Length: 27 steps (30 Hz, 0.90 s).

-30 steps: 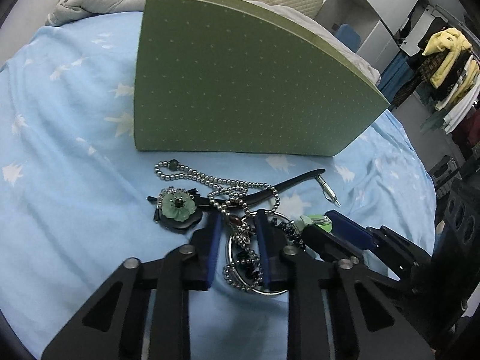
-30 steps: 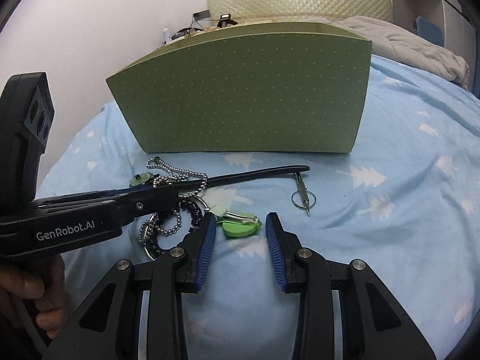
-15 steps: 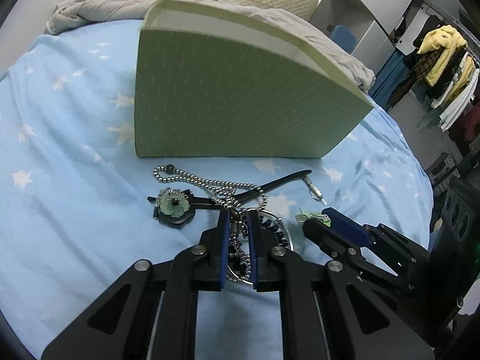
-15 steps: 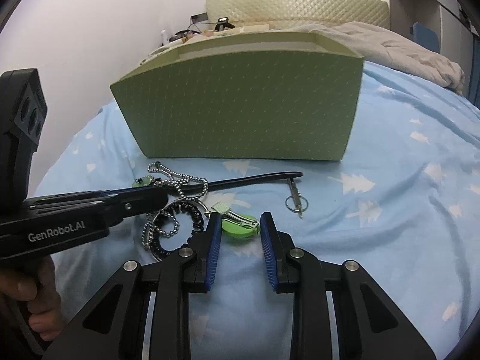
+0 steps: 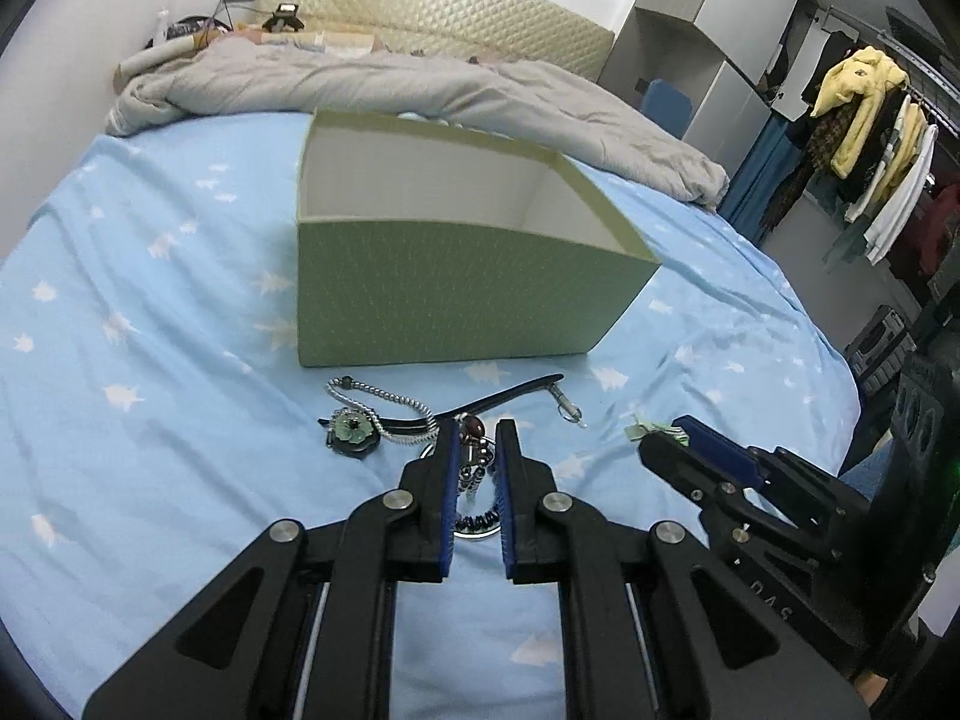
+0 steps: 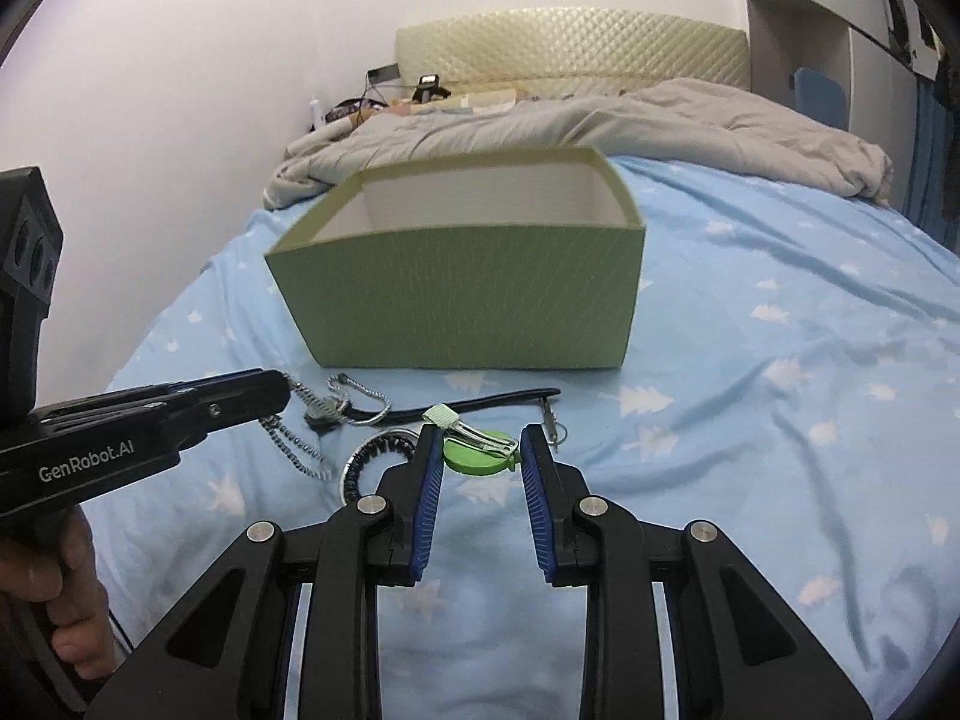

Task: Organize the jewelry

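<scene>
On the bed (image 6: 780, 420), before one open green box (image 6: 468, 294), one bead chain (image 5: 474, 468) is gripped by the left gripper (image 5: 478, 438) fingers, and one green clip (image 6: 480, 450), lengthwise across, by the right gripper (image 6: 477, 441).

There are two grippers: the left gripper (image 5: 478, 433) and the right gripper (image 6: 477, 441). There is one green box (image 5: 456, 288) on the far side. There is one blue bed sheet (image 5: 150, 360) and one gray blanket (image 5: 420, 84) far back. Near the box lie one bead chain (image 5: 384, 399), one flower charm (image 5: 354, 427), one black strap (image 5: 510, 393), one silver ring (image 6: 375, 450) and one green tag (image 6: 477, 461).
</scene>
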Each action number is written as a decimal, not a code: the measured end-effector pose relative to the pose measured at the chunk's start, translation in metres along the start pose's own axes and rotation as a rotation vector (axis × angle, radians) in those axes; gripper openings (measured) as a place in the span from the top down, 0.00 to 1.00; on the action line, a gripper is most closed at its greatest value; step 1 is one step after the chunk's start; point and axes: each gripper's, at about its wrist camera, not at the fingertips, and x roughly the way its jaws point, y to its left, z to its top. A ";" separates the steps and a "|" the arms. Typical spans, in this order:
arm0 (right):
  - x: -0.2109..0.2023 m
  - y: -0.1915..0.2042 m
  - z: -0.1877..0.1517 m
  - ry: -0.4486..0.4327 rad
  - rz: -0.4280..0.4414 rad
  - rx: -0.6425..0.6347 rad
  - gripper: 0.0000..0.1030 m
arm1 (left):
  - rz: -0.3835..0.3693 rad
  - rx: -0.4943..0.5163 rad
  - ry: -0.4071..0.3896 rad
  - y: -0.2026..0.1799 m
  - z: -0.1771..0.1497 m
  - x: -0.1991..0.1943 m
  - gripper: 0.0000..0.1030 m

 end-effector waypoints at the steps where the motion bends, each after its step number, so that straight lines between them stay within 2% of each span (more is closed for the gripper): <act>1: -0.005 0.001 0.000 -0.008 -0.002 0.000 0.76 | 0.003 0.003 -0.004 -0.001 0.000 -0.005 0.89; 11: -0.043 0.007 0.011 -0.037 -0.017 -0.005 0.76 | 0.028 0.025 -0.070 -0.014 0.006 -0.046 0.89; 14: -0.052 0.007 0.014 -0.039 -0.010 0.001 0.76 | 0.034 0.038 -0.088 -0.018 0.010 -0.055 0.92; 15: -0.053 0.007 0.015 -0.038 -0.008 0.002 0.76 | 0.035 0.041 -0.092 -0.020 0.011 -0.057 1.00; 18: -0.058 0.006 0.018 -0.035 -0.003 0.007 0.76 | 0.039 0.057 -0.102 -0.023 0.017 -0.062 1.00; 23: -0.062 0.004 0.027 -0.037 0.005 0.017 0.76 | 0.042 0.079 -0.100 -0.027 0.023 -0.063 1.00; 27: -0.058 0.002 0.026 -0.021 0.010 0.024 0.76 | 0.026 0.054 -0.074 -0.020 0.013 -0.057 1.00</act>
